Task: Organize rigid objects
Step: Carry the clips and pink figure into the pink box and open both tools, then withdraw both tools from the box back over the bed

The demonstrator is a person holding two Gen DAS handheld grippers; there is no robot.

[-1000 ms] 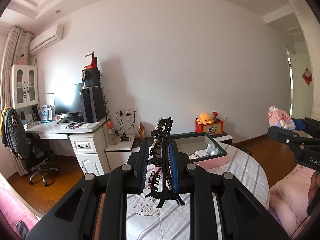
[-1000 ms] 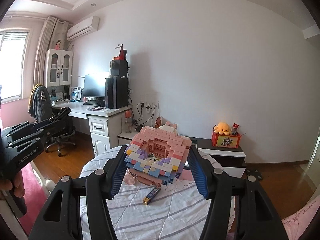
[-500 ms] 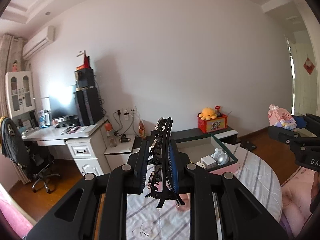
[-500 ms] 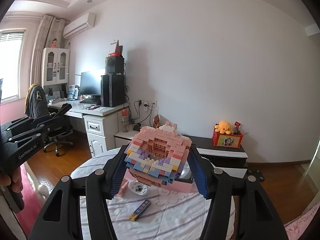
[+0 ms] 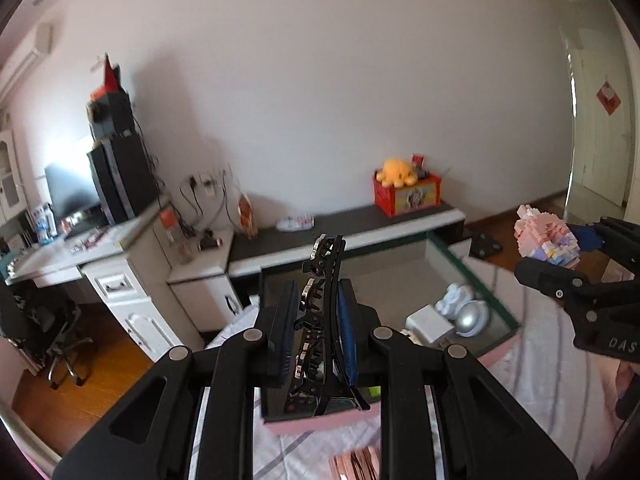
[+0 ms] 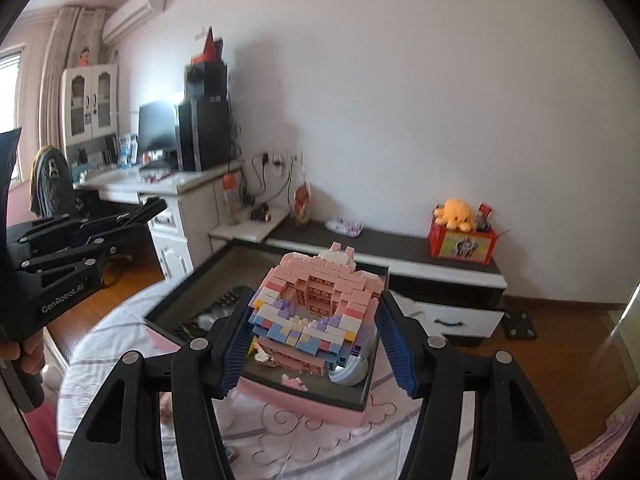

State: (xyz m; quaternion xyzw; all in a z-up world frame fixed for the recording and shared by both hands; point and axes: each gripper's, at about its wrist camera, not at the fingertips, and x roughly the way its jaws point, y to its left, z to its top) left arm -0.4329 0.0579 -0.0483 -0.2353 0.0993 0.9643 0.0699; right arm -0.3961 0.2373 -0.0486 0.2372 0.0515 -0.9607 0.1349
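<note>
since earlier: both grippers carried forward and tipped down over the pink storage box (image 5: 476,280); box now fills lower centre of both views, wall less of the frame.
left gripper (image 5: 318,332): pads pressed in on a black hair claw clip (image 5: 324,320), held upright at centre of left view, teeth edge-on, just above the box's near rim.
right gripper (image 6: 312,332): pinching a pastel brick-built model (image 6: 316,312), pink on top, blue and purple bands below; hangs over the box interior, lower centre of right view; seen too at right edge of left view (image 5: 546,236).
box contents: white charger-like block (image 5: 426,326) and silvery round figurine (image 5: 468,314) at right of the floor; dark patterned item at left, too blurred to name.
handling, clip: likely light, stiff plastic, springy; thin teeth could snap; grip across the flat spine, as now.
handling, model: likely light but fragile, bricks may shed under squeeze or a drop; hold low on the solid side walls, lower onto bare floor before letting go.
risk: model may knock the figurine beneath it.
</note>
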